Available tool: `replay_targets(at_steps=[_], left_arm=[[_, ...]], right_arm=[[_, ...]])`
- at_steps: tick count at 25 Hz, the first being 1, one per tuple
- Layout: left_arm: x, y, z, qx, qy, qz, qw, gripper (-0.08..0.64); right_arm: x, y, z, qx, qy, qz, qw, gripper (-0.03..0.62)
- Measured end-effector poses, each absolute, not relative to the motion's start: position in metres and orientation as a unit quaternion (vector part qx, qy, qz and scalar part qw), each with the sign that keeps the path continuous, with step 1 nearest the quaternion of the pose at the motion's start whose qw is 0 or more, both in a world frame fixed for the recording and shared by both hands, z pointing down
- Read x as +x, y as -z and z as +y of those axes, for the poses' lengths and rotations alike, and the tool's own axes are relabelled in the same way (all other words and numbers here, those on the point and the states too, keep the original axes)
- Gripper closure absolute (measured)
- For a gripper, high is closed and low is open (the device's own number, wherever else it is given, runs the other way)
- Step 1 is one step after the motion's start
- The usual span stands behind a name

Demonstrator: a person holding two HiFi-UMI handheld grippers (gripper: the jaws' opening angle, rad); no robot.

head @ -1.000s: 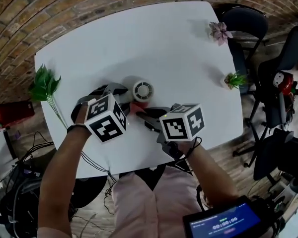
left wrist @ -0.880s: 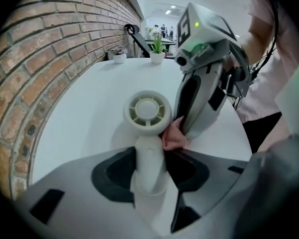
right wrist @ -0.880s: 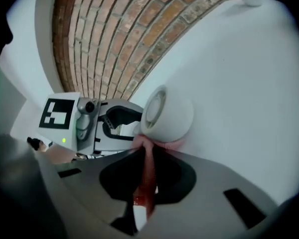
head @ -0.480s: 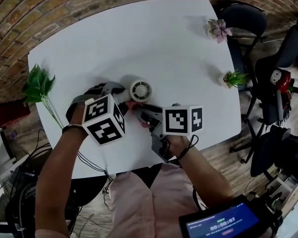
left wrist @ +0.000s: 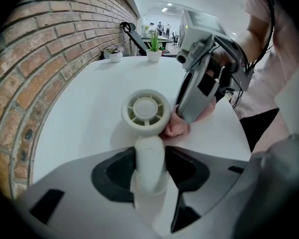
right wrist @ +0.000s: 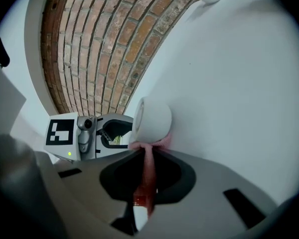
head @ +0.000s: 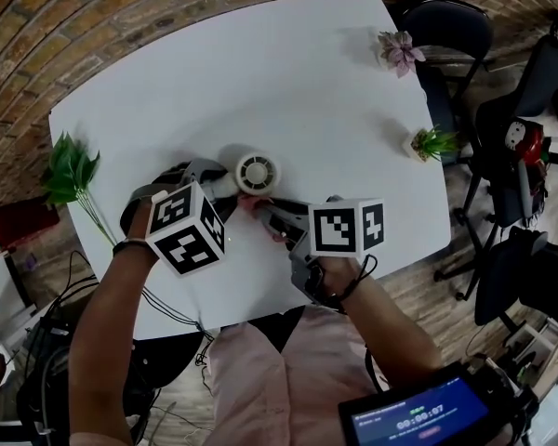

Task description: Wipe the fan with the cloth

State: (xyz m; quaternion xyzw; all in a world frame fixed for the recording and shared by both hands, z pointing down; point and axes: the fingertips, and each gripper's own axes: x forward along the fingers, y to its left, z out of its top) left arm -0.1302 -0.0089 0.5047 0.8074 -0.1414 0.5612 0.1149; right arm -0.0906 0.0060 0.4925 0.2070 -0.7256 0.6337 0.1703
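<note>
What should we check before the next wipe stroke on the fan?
1. Left gripper clamped on the fan by its handle: ok.
2. Right gripper shut on the pink cloth: ok.
3. Cloth touching the fan head: ok, bunched against its side.
4. Fan head lifted off the table: cannot tell.
5. Nearest potted plant out of the stroke's way, at the table edge: ok.
</note>
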Motion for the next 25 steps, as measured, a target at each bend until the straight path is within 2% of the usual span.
replay_targets(at_steps=[8,25], left_arm=[[-0.129,-0.505,-0.007,0.803,-0.572,-0.132,0.103,0.364],[-0.12,-0.507,-0.004,0.773,-0.632,-0.037,0.03,0.364]], right_arm=[[-0.061,-0.495,-0.001,0.23,-0.629,-0.722,0.172,0.56],[-0.029,-0.497,-0.023,0.236,-0.618,-0.728,0.18,0.561]])
